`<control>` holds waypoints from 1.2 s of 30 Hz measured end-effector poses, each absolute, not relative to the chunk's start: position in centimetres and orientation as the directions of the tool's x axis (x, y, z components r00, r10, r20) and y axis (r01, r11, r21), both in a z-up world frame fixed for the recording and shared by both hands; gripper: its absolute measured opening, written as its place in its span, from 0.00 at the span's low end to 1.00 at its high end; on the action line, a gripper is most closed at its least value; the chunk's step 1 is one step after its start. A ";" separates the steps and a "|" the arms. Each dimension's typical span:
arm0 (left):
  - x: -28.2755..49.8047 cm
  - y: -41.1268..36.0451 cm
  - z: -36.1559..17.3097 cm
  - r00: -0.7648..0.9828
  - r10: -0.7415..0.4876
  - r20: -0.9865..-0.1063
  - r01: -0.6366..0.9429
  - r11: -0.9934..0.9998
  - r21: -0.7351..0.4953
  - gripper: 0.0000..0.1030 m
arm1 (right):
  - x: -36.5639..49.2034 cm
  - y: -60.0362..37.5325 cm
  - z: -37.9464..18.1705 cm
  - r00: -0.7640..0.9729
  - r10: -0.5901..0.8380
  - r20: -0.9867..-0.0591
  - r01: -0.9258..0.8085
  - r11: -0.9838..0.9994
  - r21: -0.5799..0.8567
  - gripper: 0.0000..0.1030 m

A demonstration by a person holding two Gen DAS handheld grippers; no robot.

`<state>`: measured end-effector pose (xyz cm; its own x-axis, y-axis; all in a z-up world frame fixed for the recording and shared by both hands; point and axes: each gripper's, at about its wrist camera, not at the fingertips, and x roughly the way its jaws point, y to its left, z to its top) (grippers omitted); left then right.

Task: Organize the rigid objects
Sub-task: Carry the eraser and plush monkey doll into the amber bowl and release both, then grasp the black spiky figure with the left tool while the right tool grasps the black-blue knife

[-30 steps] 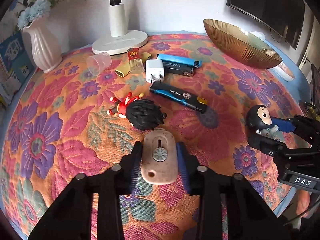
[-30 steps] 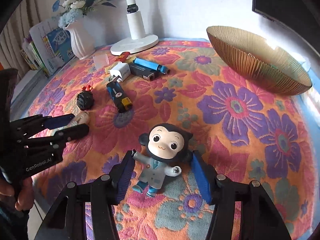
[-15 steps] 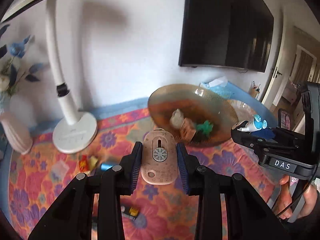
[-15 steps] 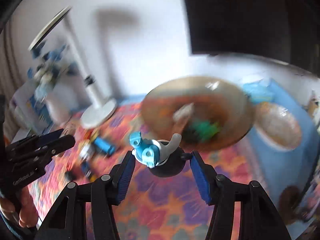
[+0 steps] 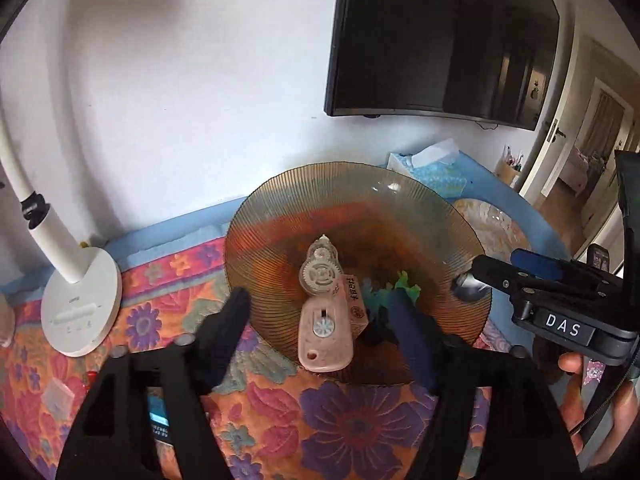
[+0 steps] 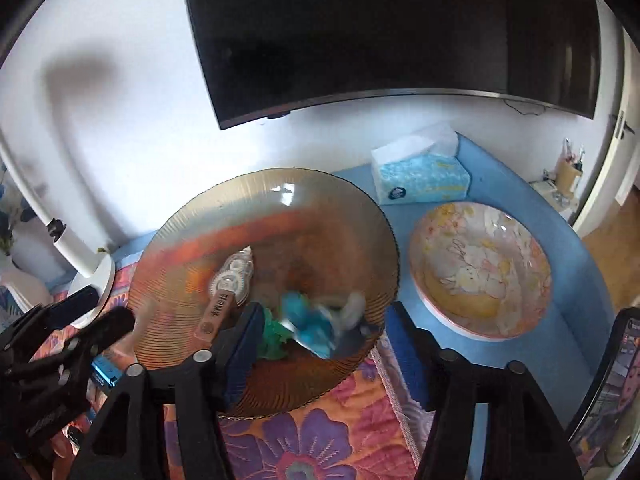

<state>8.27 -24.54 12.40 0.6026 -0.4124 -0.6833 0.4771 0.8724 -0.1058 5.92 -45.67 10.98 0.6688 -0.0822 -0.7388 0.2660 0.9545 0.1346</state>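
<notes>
Now both opening grippers, left (image 5: 320,320) and right (image 6: 320,328), spread over amber bowl (image 5: 280,208) holding pink tape dispenser (image 5: 325,334), toy (image 6: 316,320)

Room over the amber bowl, crowding at its sides

The amber bowl (image 6: 192,232) near the table's back edge is open from above; a pink tape dispenser (image 5: 326,332), a clear one (image 5: 320,272), a green toy (image 6: 274,336) and a blurred blue figure (image 6: 316,324) fill its floor. To its right the floral bowl (image 6: 480,264) and tissue box (image 6: 420,176) stand close. The lamp base (image 5: 80,304) blocks the back-left corner. The floral cloth (image 5: 340,420) along the front edge lies bare.
</notes>
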 end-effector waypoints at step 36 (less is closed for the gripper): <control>-3.4 0.2 2.1 0.696 -0.031 -0.718 0.035 0.999 -0.009 0.76 | -0.6 -21.3 1.4 0.669 0.029 -0.742 -0.170 0.979 -0.115 0.63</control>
